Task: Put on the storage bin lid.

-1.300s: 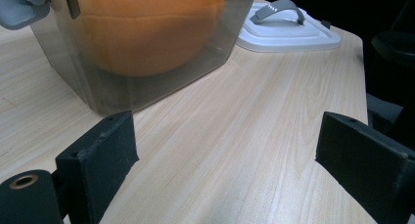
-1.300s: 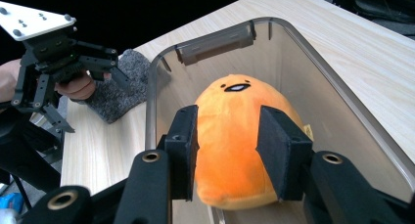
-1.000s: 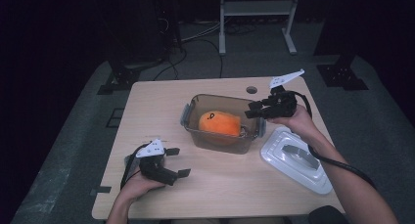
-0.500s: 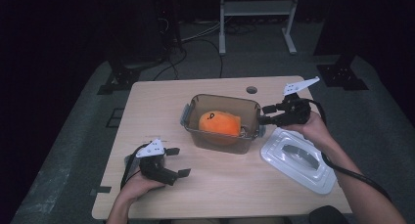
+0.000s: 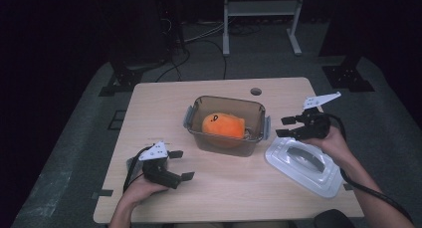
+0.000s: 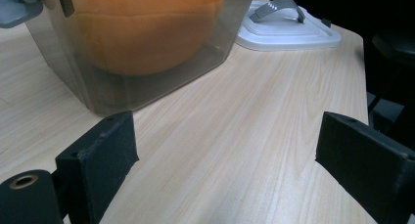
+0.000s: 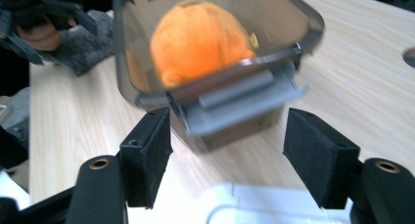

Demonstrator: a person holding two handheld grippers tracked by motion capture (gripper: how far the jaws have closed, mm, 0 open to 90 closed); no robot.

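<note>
A person sits at a pale wooden table (image 5: 164, 113) with a two-jaw tool in each hand. In the middle of the table stands a clear, smoky-brown box (image 5: 226, 126) with grey latches on its short ends, and inside it lies an orange plush toy (image 5: 223, 125), resting on the bottom. The box is open on top; its white lid (image 5: 303, 164), with a grey handle, lies flat on the table just to the right of the box, apart from it. The right tool (image 5: 284, 127) hovers above the near left edge of the lid, pointing toward the box's right latch (image 7: 244, 104). Its jaws have just been opening and now stand released, with nothing between them; in the right gripper view the latch and the toy sit framed beyond the gap, and the lid's edge shows below. Judging by this, the toy has been set in the box and the right hand is placed to take up the lid next, which would close the box. The left tool (image 5: 179, 164) rests low near the table's front left, well apart from the box, jaws wide and released, empty; it seems parked out of the way, ready to steady the box if needed.
</note>
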